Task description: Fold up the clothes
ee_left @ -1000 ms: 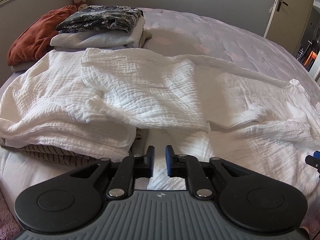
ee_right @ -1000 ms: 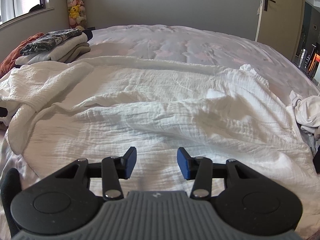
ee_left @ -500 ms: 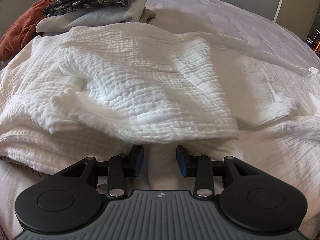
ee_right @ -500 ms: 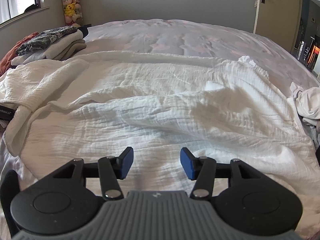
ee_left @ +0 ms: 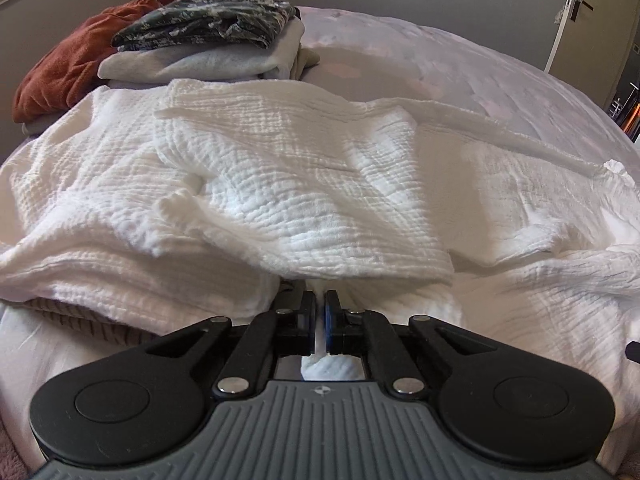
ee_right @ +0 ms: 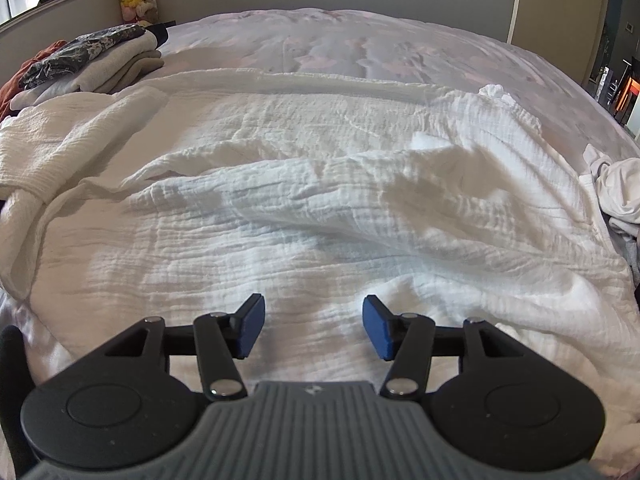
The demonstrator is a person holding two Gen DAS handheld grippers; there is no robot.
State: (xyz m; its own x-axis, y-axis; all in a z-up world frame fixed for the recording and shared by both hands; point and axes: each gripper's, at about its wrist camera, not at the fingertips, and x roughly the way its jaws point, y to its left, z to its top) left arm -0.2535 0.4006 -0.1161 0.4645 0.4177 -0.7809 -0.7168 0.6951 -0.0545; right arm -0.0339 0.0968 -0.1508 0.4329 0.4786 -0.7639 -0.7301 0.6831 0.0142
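Since a second ago the left gripper (ee_left: pixel 320 322) has clamped a white cloth (ee_left: pixel 304 208) fold, seen only in its own view, while the right gripper (ee_right: pixel 313 330), jaws opening, hangs empty above it.

Both fisheye views sit just behind their grippers, angled down across the bed and facing its far grey wall. The left-wrist view hangs close over the crinkled white muslin garment (ee_left: pixel 304 200), folded clothes stack (ee_left: pixel 208 46) near at upper left. The right-wrist view looks from further right; the same garment (ee_right: pixel 320 208) and stack (ee_right: pixel 100 58) appear.
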